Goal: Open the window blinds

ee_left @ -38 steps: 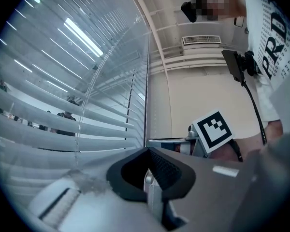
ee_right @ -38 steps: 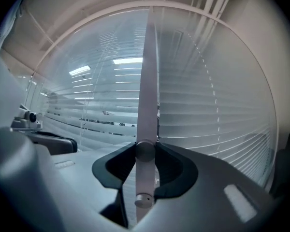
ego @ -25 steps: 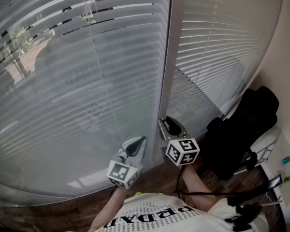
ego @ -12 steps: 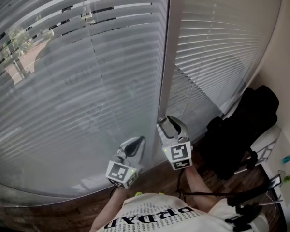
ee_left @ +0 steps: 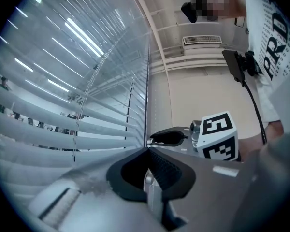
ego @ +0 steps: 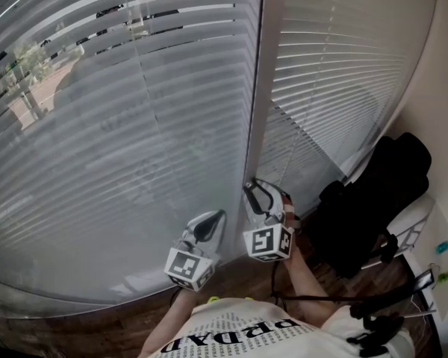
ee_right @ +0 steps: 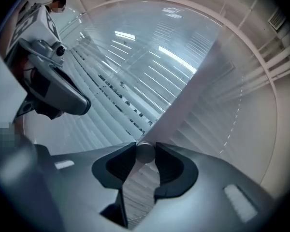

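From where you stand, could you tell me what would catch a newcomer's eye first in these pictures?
The pale blinds fill the view, their slats mostly tilted shut, with gaps only at upper left. Low by the centre post, the right gripper, whose jaws have just been closing, pinches a round rod. The left gripper, shut and empty, hovers beside it.

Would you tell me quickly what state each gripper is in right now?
Left gripper: closed, empty.
Right gripper: jaws have just been closing, now clamped on the blind wand.
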A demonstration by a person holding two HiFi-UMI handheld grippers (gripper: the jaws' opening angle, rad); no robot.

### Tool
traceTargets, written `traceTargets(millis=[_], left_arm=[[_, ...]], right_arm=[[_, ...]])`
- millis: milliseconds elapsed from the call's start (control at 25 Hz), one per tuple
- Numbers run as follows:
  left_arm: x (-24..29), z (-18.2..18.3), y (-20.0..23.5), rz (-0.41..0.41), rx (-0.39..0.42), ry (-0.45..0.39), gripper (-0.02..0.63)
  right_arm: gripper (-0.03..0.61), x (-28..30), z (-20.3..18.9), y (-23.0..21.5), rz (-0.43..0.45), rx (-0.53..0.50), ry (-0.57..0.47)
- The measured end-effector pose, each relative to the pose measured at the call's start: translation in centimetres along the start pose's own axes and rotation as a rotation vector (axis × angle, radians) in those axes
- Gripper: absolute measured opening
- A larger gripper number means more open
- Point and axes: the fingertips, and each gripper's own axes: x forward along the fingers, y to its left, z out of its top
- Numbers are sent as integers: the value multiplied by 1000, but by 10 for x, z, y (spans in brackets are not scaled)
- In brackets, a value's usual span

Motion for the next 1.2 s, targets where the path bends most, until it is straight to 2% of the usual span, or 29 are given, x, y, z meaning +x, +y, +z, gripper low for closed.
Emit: traceTargets(millis=[240,440,800,1200], left_arm=[[-1,-11,2,2,2,7,-8],[2,0,2,-2,5,6,-8],[2,4,3,-5,5,8,-8],[4,6,2,-8,0,-1,-8]], right_arm=[[133,-1,-6,3,-1,94,-17],[132,0,1,-3,8,177,-22],[132,-1,2,-10,26,457,-43],[132,0,-4,-15,50,719,-69]])
